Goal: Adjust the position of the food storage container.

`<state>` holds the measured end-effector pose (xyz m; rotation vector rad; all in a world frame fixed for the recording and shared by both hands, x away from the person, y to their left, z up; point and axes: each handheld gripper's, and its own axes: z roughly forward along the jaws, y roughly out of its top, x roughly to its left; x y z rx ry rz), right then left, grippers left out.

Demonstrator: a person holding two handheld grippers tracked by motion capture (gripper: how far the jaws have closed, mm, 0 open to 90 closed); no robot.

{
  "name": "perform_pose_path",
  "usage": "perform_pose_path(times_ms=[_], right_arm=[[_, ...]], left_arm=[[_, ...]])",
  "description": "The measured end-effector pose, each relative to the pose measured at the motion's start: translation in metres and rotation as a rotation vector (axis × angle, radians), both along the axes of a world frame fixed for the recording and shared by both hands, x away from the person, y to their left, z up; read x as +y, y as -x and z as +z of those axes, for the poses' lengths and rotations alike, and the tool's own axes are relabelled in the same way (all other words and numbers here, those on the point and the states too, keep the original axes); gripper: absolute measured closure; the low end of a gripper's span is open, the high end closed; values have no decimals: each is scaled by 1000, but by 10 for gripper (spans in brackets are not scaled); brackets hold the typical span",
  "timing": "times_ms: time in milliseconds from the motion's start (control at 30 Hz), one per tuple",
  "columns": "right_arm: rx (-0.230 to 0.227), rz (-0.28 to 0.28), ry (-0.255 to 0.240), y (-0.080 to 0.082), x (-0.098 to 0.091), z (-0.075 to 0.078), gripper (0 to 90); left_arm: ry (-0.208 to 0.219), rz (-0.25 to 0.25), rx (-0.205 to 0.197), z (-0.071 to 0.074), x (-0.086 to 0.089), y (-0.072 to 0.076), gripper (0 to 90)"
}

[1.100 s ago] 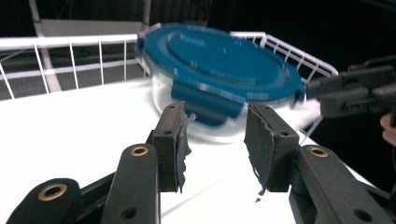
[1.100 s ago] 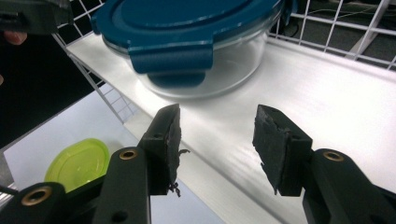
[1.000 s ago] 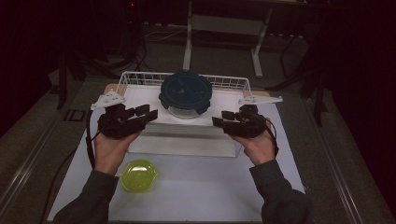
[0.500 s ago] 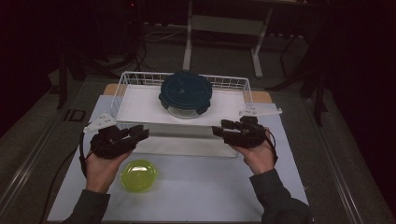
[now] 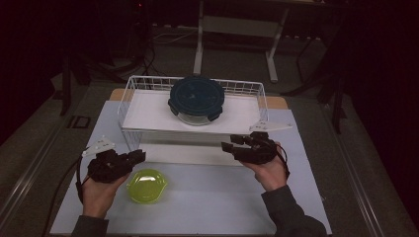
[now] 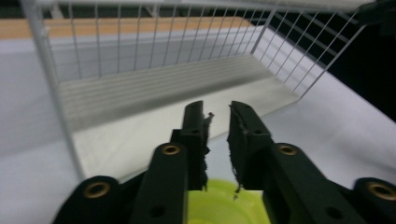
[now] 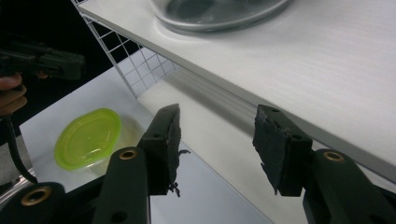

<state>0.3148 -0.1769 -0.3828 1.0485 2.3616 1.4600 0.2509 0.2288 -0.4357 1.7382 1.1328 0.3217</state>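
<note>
A lime-green lidded container [image 5: 146, 185] [image 7: 88, 136] sits on the pale mat at the front left. My left gripper [image 5: 138, 157] hovers just left of and above it, and its rim [image 6: 219, 205] shows under the jaws in the left gripper view. The left gripper's [image 6: 217, 108] jaws have just been closing and now stand a narrow gap apart with nothing between them. My right gripper [image 5: 227, 146] [image 7: 217, 116] is open and empty in front of the rack's right half. A round glass container with a dark blue lid [image 5: 196, 98] [image 7: 210, 11] stands on the rack's upper shelf.
A white wire rack [image 5: 127, 96] holds a white upper shelf [image 5: 148, 111] and a lower white board [image 6: 154, 126]. A wooden strip [image 6: 116, 25] runs behind it. The left gripper [image 7: 60, 63] appears far off in the right gripper view. Bare mat [image 5: 222, 197] lies between the hands.
The left hand has come down and toward the front left, beside the lime container, and its jaws have narrowed. The right hand has sunk slightly in front of the rack.
</note>
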Motion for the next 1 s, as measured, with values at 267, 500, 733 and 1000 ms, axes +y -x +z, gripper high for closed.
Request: perform_pose_path(times_ms=[267,500,733,1000], right_arm=[[0,11,-4,4,0,-4,503],[14,11,-6,4,0,-10,502],[20,10,-6,4,-1,-12,502],[20,11,-7,3,-2,-13,501]], left_arm=[[-9,42,50,-21,12,10,900],[-11,79,81,-35,22,16,900],[-24,100,100,-42,28,21,900],[-27,132,142,-56,39,34,900]])
